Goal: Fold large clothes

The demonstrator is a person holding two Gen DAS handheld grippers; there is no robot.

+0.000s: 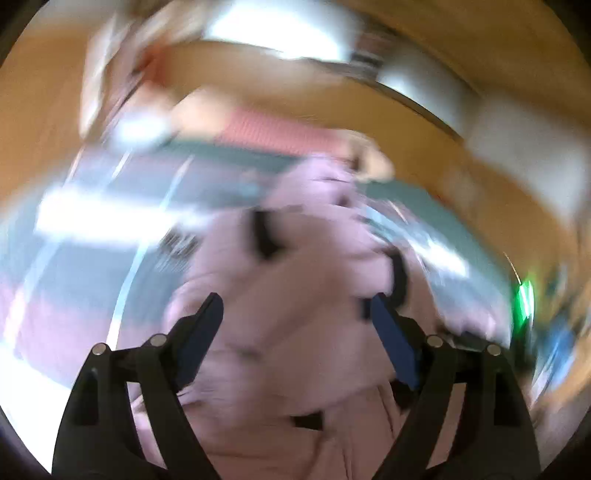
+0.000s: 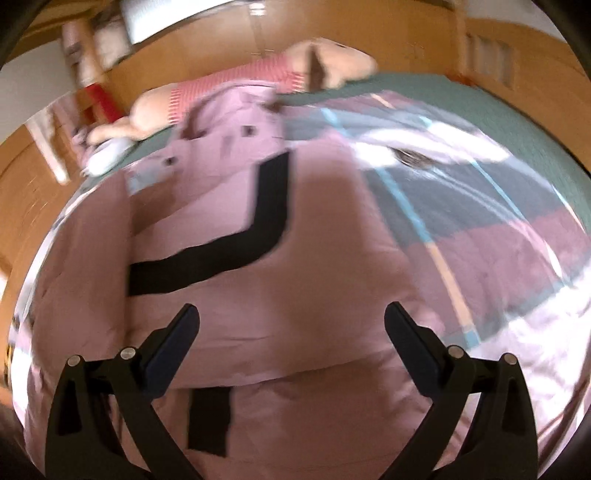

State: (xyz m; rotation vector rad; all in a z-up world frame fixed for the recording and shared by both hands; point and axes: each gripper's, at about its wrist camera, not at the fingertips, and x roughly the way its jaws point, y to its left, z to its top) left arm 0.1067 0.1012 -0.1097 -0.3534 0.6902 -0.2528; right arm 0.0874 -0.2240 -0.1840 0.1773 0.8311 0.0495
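Observation:
A large pink garment [image 2: 295, 258] with wide black stripes [image 2: 229, 240] lies spread on a bed. My right gripper [image 2: 291, 317] hovers over its near part, open, with nothing between the fingers. In the blurred left wrist view the same pink garment [image 1: 295, 314] lies bunched below my left gripper [image 1: 295, 306]. Its blue pads stand wide apart and clear of the cloth.
The bed carries a shiny plaid cover [image 2: 461, 192] over a green blanket [image 2: 443, 88]. A plush toy in a red striped top [image 2: 236, 85] lies at the far edge. Wooden cupboards [image 2: 406, 33] stand behind the bed.

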